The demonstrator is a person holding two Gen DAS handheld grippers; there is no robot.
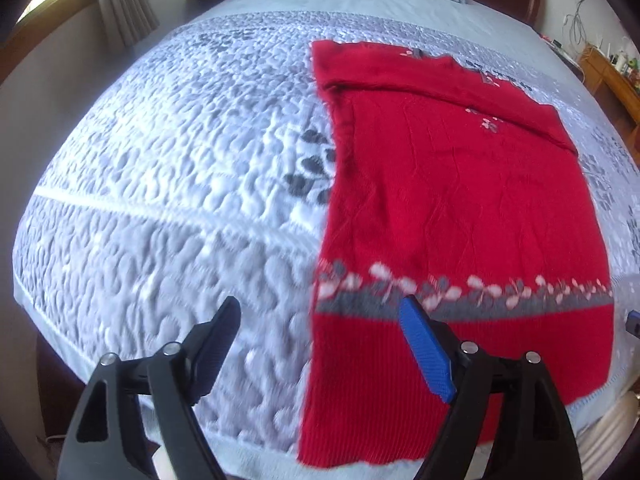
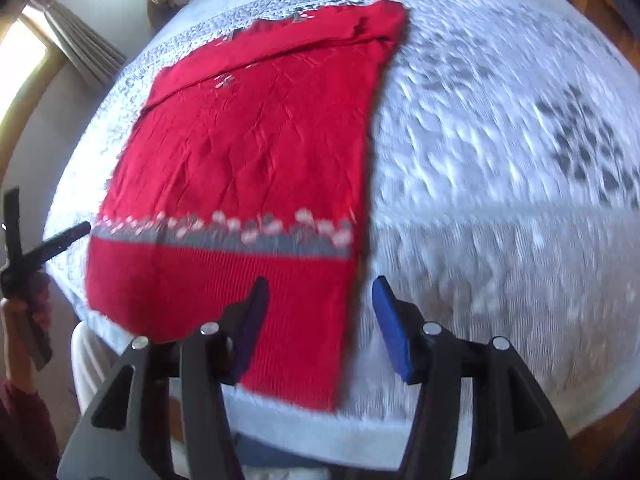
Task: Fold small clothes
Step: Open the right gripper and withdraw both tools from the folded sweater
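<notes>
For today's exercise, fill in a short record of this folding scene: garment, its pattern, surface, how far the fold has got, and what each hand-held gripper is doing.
garment: red sweater, lying flat, narrow shape
pattern: grey band with pale leaf shapes above the ribbed hem
surface: pale blue quilted bedspread
fold progress: sleeves seem folded in; lengthwise fold not yet done
left hand-held gripper: open, empty, above the sweater's hem edge
right hand-held gripper: open, empty, above the hem's opposite corner
image quality: motion blur in both views

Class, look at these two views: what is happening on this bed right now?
A person holding two grippers is folding a red knitted sweater spread on a pale quilted bedspread. Its sleeves look folded in already. The left gripper and right gripper hover open over the hem, holding nothing.
</notes>
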